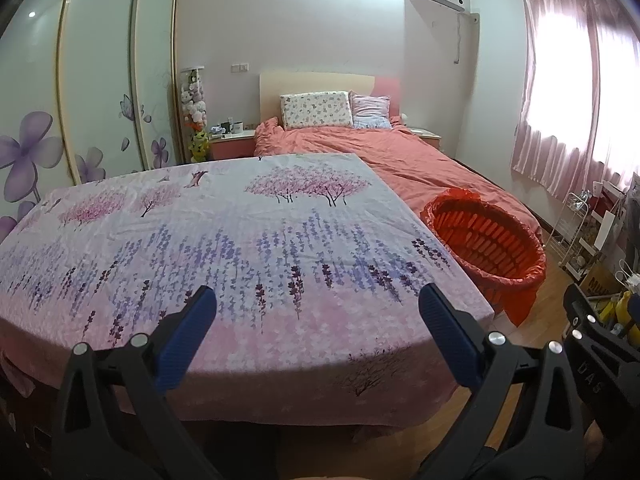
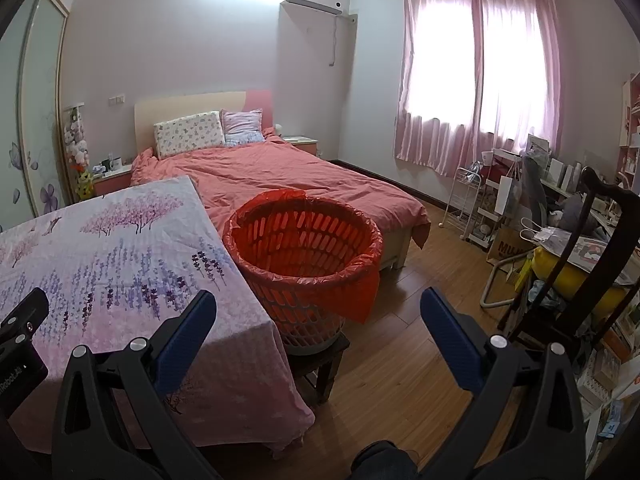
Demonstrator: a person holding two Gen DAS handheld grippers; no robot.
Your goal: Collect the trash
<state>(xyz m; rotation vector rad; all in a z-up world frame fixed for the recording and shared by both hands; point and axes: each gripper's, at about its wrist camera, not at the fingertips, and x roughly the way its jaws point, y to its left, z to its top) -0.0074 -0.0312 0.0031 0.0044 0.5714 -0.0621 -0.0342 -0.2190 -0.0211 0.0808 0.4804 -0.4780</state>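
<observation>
We hold the left hand-held gripper [image 1: 318, 300] above a worktop [image 1: 224, 240] draped in a floral cloth, its blue fingers spread wide and holding nothing. Our right hand-held gripper [image 2: 318, 304] is equally wide and empty over the wooden floor [image 2: 400, 360]. A red-lined basket [image 2: 304, 240] stands on a small stool [image 2: 324, 364], just beside the worktop's right edge.
</observation>
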